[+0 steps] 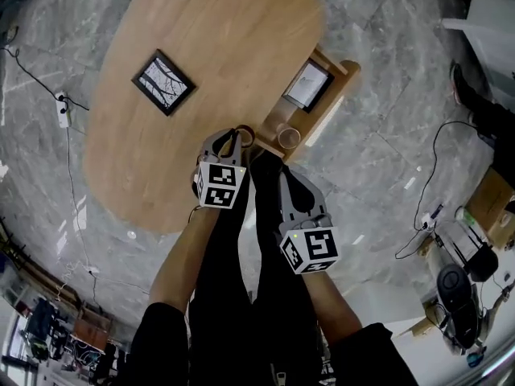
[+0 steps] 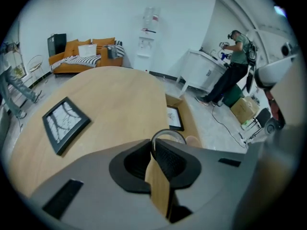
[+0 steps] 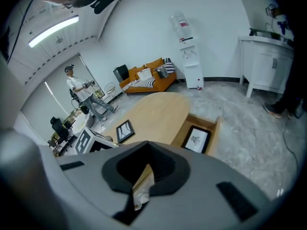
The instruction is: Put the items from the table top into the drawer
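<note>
Left gripper pinches a small cup by its rim, at the table edge just beside the open drawer. Right gripper is pressed together and empty.

We count one frame and a tan cup already in the drawer, and one frame still on top.

Held cup: mouth up, axis near upright.

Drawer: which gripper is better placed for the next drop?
Left, probably: the left gripper is shut on a ring near the open drawer; the right gripper has its jaws together, empty.
</note>
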`<state>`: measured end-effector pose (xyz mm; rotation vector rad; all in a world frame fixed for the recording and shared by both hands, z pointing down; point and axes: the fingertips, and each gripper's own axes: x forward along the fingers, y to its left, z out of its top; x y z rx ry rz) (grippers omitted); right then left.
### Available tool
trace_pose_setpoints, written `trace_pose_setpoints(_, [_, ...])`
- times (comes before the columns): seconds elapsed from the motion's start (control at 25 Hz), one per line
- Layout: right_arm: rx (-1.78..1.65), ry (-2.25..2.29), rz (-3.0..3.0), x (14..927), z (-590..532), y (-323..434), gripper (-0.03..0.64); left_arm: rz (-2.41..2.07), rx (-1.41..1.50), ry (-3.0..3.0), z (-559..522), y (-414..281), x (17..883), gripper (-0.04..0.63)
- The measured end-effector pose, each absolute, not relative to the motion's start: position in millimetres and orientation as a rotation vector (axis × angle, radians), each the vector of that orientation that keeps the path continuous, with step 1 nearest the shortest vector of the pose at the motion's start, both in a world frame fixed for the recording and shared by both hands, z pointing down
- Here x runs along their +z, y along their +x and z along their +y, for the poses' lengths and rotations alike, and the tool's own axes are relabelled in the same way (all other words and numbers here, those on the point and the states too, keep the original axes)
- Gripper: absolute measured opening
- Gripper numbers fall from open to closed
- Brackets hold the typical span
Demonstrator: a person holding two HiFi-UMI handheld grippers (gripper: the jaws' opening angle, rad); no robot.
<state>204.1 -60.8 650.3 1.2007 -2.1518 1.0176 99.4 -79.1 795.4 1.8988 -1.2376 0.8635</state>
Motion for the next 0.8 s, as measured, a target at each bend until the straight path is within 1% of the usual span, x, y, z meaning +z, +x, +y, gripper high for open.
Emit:
trace_pose_setpoints(0.32, [1.086,1.362,-2.071,662,-78,263,0.009,-1.08,0.925,2.045,-116,186,809,0.041])
trace_pose_setpoints(0.8, [1.212,1.484,-1.975,683,-73,316,0.009,-0.991,1.054,2.091,-156,249,855,0.041])
